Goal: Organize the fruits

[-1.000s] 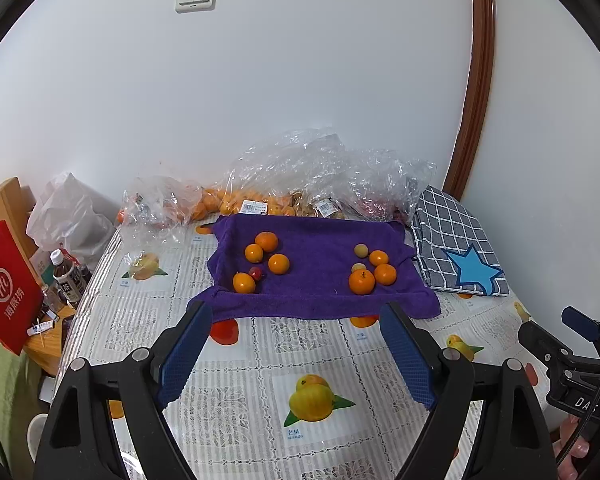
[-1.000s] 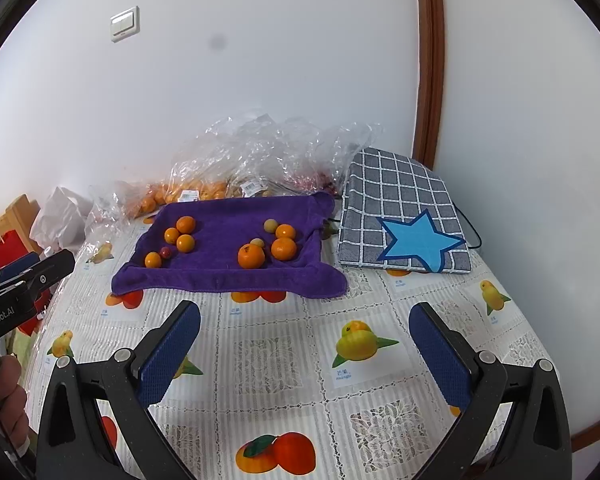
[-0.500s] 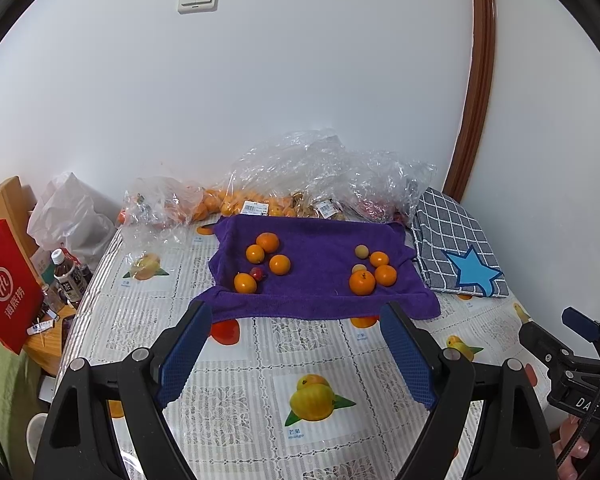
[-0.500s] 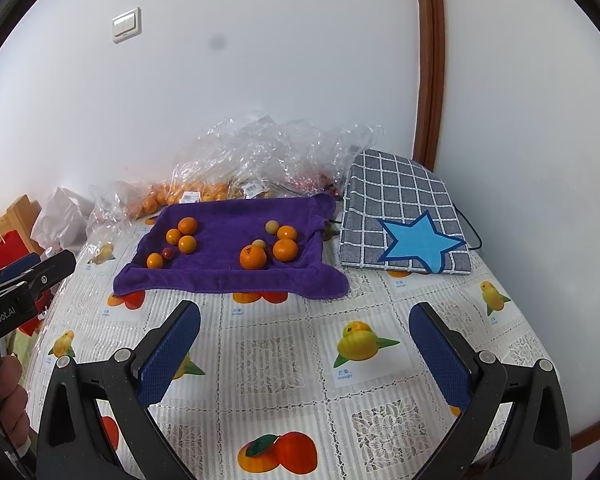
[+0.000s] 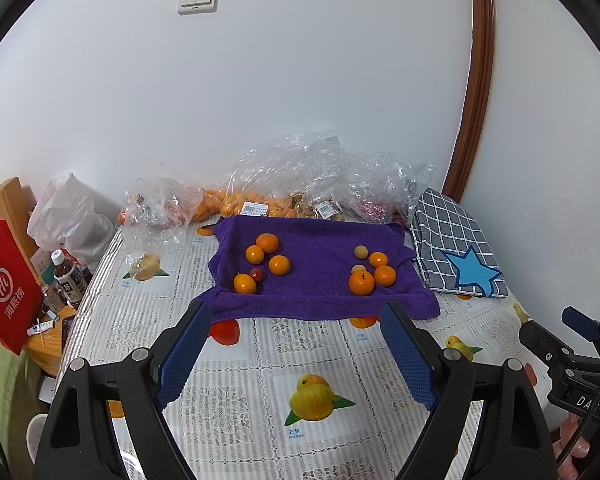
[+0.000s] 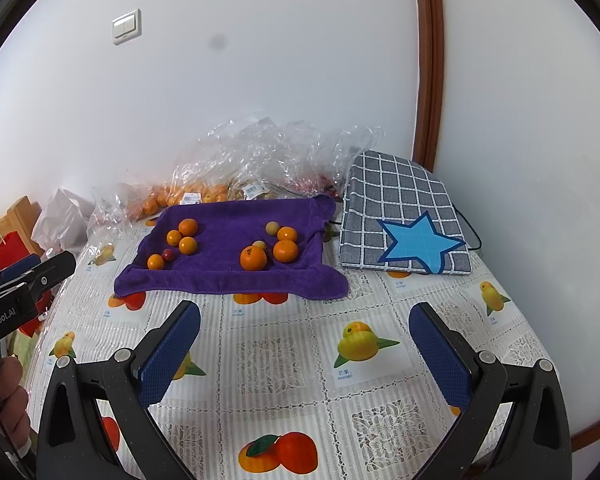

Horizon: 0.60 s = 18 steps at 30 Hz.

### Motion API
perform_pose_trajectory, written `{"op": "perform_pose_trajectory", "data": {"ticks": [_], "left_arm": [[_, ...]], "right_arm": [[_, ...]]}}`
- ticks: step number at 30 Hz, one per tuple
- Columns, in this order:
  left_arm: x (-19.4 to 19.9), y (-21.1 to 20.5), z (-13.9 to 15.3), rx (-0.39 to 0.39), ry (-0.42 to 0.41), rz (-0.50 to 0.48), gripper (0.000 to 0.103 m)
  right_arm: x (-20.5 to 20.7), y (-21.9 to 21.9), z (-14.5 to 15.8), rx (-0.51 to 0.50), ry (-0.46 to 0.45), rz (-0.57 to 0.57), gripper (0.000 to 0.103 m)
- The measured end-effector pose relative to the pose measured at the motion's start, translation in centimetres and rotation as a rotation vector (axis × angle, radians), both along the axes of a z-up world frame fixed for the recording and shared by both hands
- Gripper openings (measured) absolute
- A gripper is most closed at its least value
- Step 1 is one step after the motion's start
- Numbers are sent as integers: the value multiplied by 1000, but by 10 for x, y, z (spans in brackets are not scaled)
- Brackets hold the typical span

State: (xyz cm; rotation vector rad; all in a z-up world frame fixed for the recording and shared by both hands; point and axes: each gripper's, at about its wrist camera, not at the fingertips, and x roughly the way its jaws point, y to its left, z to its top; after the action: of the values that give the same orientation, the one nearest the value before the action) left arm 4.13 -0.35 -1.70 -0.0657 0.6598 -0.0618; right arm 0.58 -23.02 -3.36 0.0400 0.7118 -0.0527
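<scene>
A purple towel [image 5: 316, 280] [image 6: 224, 256] lies on the table with fruit in two groups. The left group has several oranges [image 5: 267, 242] [image 6: 188, 227] and a small red fruit [image 5: 256, 274] [image 6: 168, 255]. The right group has three oranges [image 5: 361, 283] [image 6: 253, 258] and two small pale fruits [image 5: 361, 251] [image 6: 272, 227]. My left gripper [image 5: 296, 328] is open and empty, just short of the towel's near edge. My right gripper [image 6: 304, 324] is open and empty, a little in front of the towel's near right part.
Clear plastic bags [image 5: 312, 184] [image 6: 260, 156] of oranges lie behind the towel at the wall. A grey checked cushion with a blue star [image 5: 456, 252] [image 6: 404, 224] lies to the right. A red bag [image 5: 6, 284] and bottles [image 5: 69, 280] stand off the table's left edge.
Both grippers have eased very slightly forward and the view has shifted a touch; nothing on the towel has moved.
</scene>
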Motion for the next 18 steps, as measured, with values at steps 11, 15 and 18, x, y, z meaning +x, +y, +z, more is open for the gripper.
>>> {"op": "perform_pose_trajectory", "data": {"ticks": [11,15,18], "left_arm": [[0,0,3,4,-3,2,86],[-1,-1,4,4,-4,5,86],[-1,0,5,5,-3,6,86]], "right_arm": [[0,-1,0,0,-1,2,103],[0,-1,0,0,-1,2,103],[0,0,-1,-1,-1,1,103]]}}
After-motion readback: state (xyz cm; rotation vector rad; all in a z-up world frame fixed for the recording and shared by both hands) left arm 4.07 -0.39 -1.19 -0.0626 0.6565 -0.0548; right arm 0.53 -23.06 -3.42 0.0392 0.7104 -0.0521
